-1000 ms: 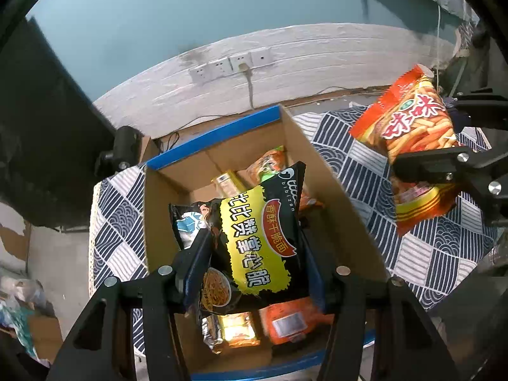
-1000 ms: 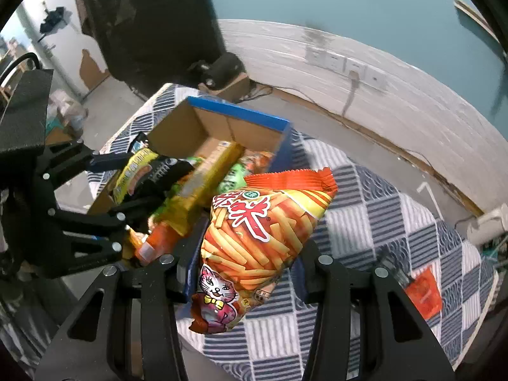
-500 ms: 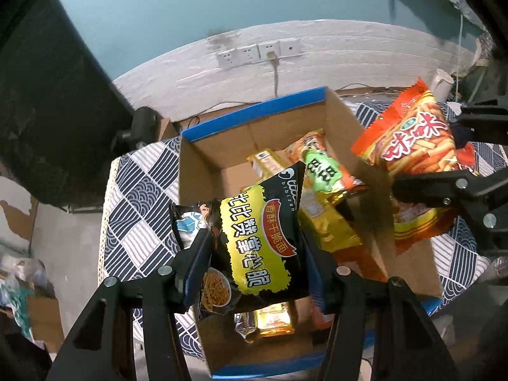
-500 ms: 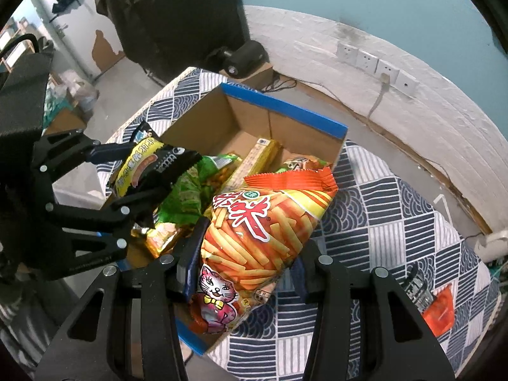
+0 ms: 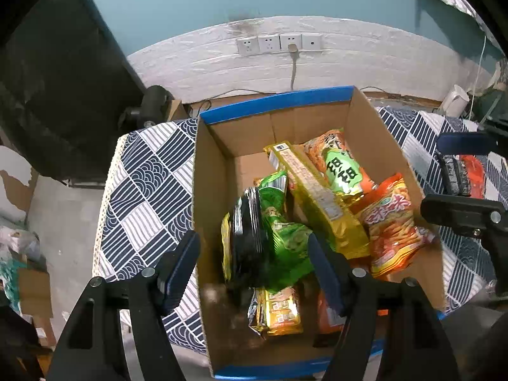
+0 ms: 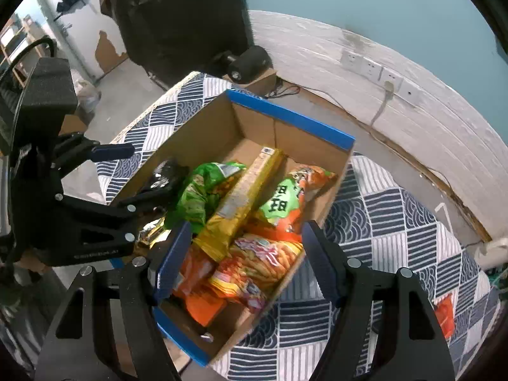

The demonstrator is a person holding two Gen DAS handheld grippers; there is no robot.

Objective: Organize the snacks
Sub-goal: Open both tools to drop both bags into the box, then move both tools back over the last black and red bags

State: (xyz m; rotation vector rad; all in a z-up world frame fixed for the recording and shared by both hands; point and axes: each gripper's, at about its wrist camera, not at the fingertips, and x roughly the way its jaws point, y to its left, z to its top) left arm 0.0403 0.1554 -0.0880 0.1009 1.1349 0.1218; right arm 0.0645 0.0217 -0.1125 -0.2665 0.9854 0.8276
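Note:
The cardboard box (image 5: 276, 103) (image 6: 289, 119) with a blue rim stands on the patterned cloth and holds several snack packets. My left gripper (image 5: 252, 266) hangs over its left side with jaws opening. The black-and-yellow packet (image 5: 247, 231) is blurred and edge-on between the fingers, free of the pads, on top of a green packet (image 5: 285, 241). My right gripper (image 6: 246, 260) is over the box's near corner, jaws opening too. The orange stick-snack packet (image 6: 254, 263) (image 5: 390, 228) lies in the box below it, untouched.
A long gold packet (image 6: 244, 200) and an orange-and-green packet (image 6: 285, 200) lie in the box's middle. The blue-and-white cloth (image 6: 397, 222) spreads to the right, with a small orange packet (image 6: 444, 314) near its edge. A white wall with sockets (image 5: 279, 43) stands behind.
Both grippers moved over the box and their jaws spread apart. The black-and-yellow packet slipped out of the left one, and the orange packet dropped from the right one into the box.

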